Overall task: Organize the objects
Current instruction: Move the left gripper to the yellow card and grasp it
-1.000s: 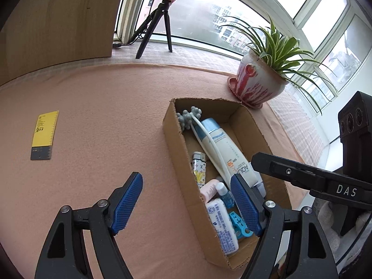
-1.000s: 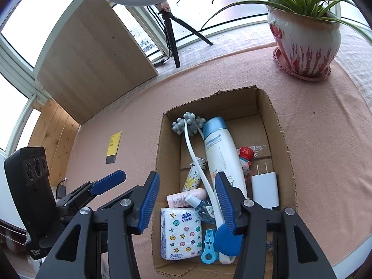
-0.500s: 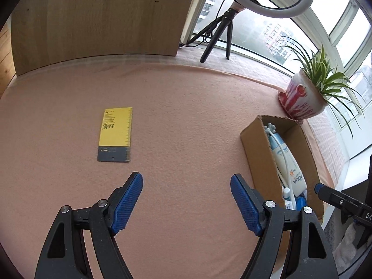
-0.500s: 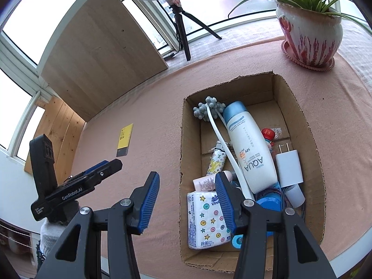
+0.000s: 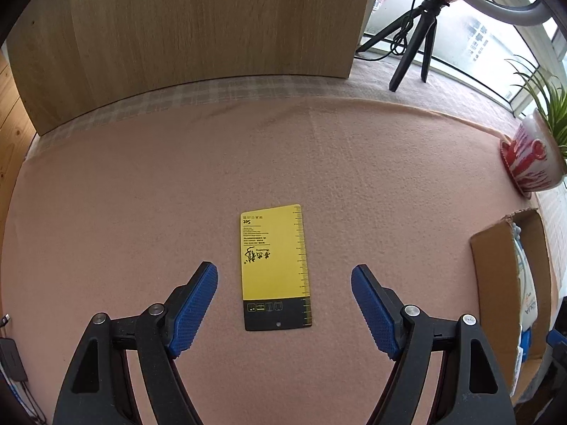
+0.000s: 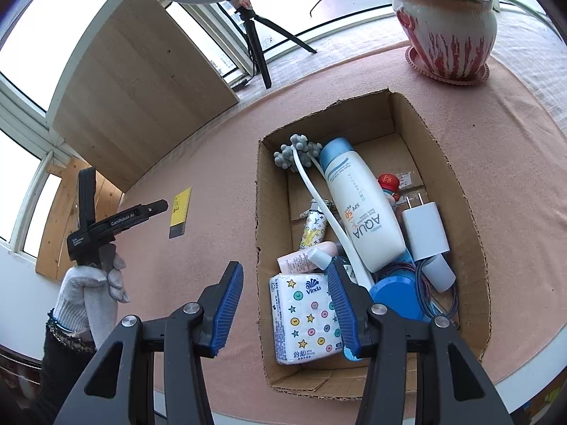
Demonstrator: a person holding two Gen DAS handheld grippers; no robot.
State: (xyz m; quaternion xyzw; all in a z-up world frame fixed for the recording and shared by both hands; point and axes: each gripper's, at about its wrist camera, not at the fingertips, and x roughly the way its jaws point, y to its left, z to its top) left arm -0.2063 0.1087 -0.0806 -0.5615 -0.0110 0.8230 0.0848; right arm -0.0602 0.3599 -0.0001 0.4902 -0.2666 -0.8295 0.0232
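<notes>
Holding the left gripper (image 5: 283,301) with its jaws spread wide and nothing gripped, I see the yellow card (image 5: 274,265) lying flat on the pink cloth (image 5: 141,194) directly between and just ahead of the blue pads (image 5: 193,304), clear of both. Around the card the cloth is bare on every side, giving me free room; beyond the card the cloth ends at a checked strip below a wooden panel (image 5: 195,35), and well to the card's right stands the cardboard box (image 5: 492,283), with the potted plant (image 5: 535,163) past it. My right gripper (image 6: 285,304) hangs partly spread and gripping nothing, straddling the box's near-left wall (image 6: 260,248), one pad outside over the cloth, the other above the tissue pack (image 6: 304,318) inside. From there the card (image 6: 180,212) lies well left of the box, beside the gloved hand (image 6: 88,290) holding the left gripper.
</notes>
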